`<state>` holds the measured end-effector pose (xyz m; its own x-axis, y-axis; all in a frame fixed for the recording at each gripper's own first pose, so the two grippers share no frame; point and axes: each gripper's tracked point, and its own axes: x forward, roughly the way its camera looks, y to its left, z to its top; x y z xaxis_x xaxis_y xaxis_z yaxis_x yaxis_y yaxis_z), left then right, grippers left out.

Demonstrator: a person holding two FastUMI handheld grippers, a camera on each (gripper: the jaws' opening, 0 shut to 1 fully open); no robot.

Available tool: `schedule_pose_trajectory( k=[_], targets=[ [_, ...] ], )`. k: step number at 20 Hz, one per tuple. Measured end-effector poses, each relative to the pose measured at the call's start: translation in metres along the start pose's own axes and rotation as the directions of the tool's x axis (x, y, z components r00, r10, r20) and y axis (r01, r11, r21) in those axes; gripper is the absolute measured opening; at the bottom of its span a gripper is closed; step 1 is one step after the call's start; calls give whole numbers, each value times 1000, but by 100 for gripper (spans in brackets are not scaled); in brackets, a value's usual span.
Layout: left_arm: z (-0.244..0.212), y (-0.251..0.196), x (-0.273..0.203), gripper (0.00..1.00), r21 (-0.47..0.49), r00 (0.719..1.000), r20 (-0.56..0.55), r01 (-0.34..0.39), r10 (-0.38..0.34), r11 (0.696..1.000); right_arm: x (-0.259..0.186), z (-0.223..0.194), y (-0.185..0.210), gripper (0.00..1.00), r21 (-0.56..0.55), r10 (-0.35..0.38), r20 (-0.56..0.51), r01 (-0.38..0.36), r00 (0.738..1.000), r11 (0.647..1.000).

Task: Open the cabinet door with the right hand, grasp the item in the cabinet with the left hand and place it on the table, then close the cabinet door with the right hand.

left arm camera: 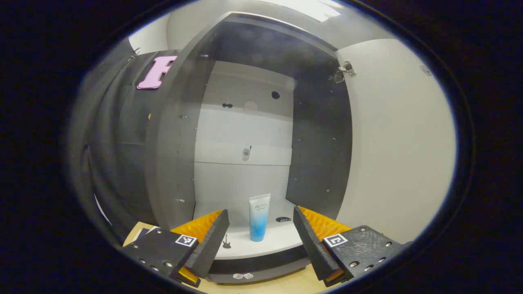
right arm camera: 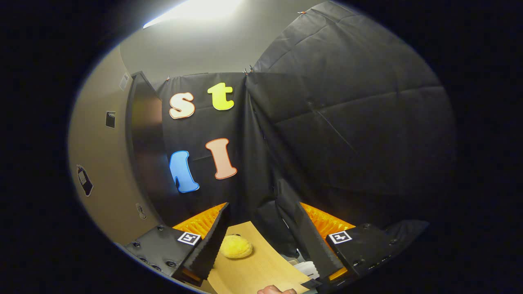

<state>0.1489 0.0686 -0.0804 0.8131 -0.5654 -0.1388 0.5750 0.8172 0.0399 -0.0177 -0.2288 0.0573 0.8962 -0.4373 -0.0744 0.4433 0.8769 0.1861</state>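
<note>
In the left gripper view, the cabinet (left arm camera: 245, 134) stands open, its pale door (left arm camera: 392, 143) swung out to the right. One tube (left arm camera: 259, 217), white at the top fading to blue at the bottom, stands upright on its cap on the cabinet's white bottom shelf (left arm camera: 261, 245), near the shelf's front edge. The left gripper (left arm camera: 260, 234) points straight at it with its two fingers spread wide; the tube sits between the fingertips in the view but farther back, apart from both fingers, touching neither. Two small dark stickers lie on the shelf, one left of the tube and one right of it. In the right gripper view, the right gripper (right arm camera: 261, 232) is held away from the cabinet with its fingers spread and nothing between them. Below it lies the wooden desk (right arm camera: 253, 269), carrying one yellow plush-looking item (right arm camera: 236, 247) near the desk's far edge. Part of a hand (right arm camera: 276, 290) shows at the bottom edge.
</note>
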Motion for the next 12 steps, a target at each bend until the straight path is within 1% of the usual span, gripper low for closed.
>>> schedule_pose_trajectory(
  k=[1,3,5,7,12],
  targets=[
    [-1,-1,2,94,5,1000,-8,5,-5,1000,5,-3,-4,98,3,-4,-9,4,1000,1000],
    [-5,-2,5,97,25,1000,-20,3,-2,1000,12,-12,-10,98,-9,-18,-35,17,999,1000],
    [-6,1,5,96,39,1000,-27,-8,9,999,19,-16,-18,98,-38,-37,-45,35,998,999],
    [-10,3,9,70,45,999,-42,-10,12,999,28,-18,-21,98,-52,-45,-51,42,998,998],
    [-18,-1,34,69,48,999,-44,6,-4,999,46,-17,-27,98,-16,-46,-51,45,998,999]
  ],
)
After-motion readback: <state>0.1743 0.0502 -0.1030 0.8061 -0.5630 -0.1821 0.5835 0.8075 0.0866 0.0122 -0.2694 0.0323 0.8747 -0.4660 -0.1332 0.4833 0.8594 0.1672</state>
